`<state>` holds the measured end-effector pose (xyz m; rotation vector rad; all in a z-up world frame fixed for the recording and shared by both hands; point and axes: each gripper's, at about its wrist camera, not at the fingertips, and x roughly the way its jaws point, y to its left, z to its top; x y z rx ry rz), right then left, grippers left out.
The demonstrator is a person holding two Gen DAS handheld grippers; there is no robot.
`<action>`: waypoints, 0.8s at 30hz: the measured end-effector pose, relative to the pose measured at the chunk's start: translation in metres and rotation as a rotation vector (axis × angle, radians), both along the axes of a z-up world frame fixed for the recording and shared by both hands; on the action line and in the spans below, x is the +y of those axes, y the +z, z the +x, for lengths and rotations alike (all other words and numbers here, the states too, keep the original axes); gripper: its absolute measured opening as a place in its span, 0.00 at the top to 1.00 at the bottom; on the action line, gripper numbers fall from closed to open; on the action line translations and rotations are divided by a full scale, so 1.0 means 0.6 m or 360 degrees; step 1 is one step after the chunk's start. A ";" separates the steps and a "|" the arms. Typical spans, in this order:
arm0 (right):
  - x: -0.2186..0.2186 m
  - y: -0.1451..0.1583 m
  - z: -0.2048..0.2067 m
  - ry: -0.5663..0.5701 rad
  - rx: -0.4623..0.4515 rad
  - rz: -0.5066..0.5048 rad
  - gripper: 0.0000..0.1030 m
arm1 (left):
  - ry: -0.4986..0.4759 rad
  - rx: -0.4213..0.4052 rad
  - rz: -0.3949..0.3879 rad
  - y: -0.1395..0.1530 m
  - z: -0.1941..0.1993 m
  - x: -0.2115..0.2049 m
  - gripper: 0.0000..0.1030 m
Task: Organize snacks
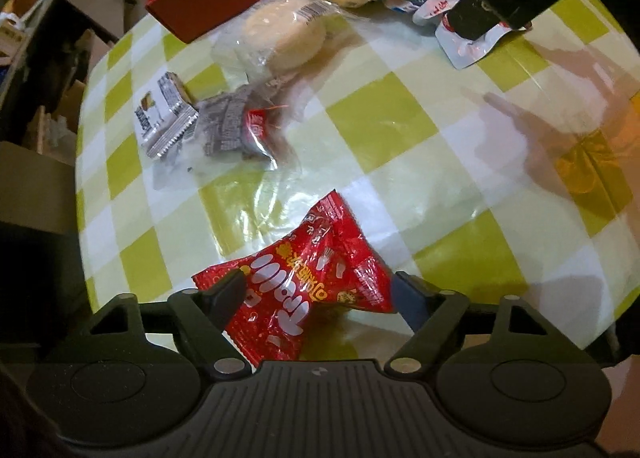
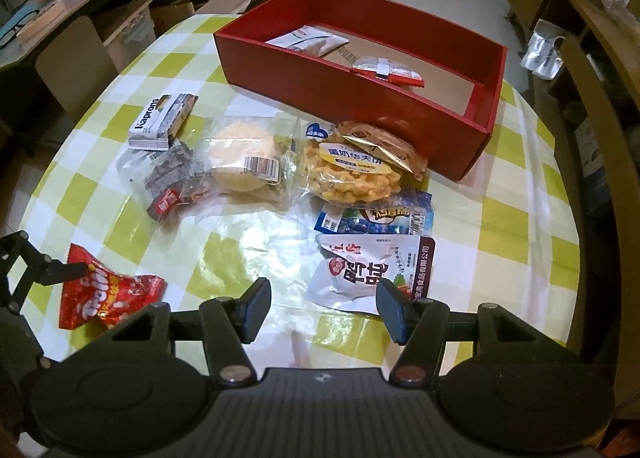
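left wrist: crumpled red snack packet (image 1: 304, 278)

Glossy plastic tablecloth (image 2: 516, 242) is reflecting light, red snack packet (image 1: 304, 286) is looking shiny crinkled foil, red box (image 2: 360, 98) is looking matt cardboard.

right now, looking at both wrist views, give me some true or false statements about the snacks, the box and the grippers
1. The crinkled red foil snack packet lies between the fingers of the left gripper. True.
2. The open red cardboard box is empty. False: at least two packets lie inside.
3. The round pale bun in clear wrap lies inside the box. False: it lies on the green and white checked tablecloth, outside.
4. The right gripper holds nothing, and stands open. True.
5. The white pouch with red lettering lies near the right gripper. True.
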<state>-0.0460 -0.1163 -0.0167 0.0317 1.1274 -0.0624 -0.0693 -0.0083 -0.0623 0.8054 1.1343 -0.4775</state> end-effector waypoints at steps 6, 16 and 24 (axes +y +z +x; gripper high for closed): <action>-0.001 0.002 0.000 0.0005 -0.0010 0.0011 0.38 | 0.0185 0.0065 -0.0090 0.008 0.035 0.018 0.57; -0.007 0.009 -0.003 -0.0009 -0.0031 0.0028 0.38 | 0.0432 0.0016 -0.0114 0.026 0.081 0.051 0.30; -0.007 0.011 -0.008 -0.0001 -0.0033 0.0035 0.38 | 0.0263 0.0028 -0.0126 0.022 0.091 0.044 0.19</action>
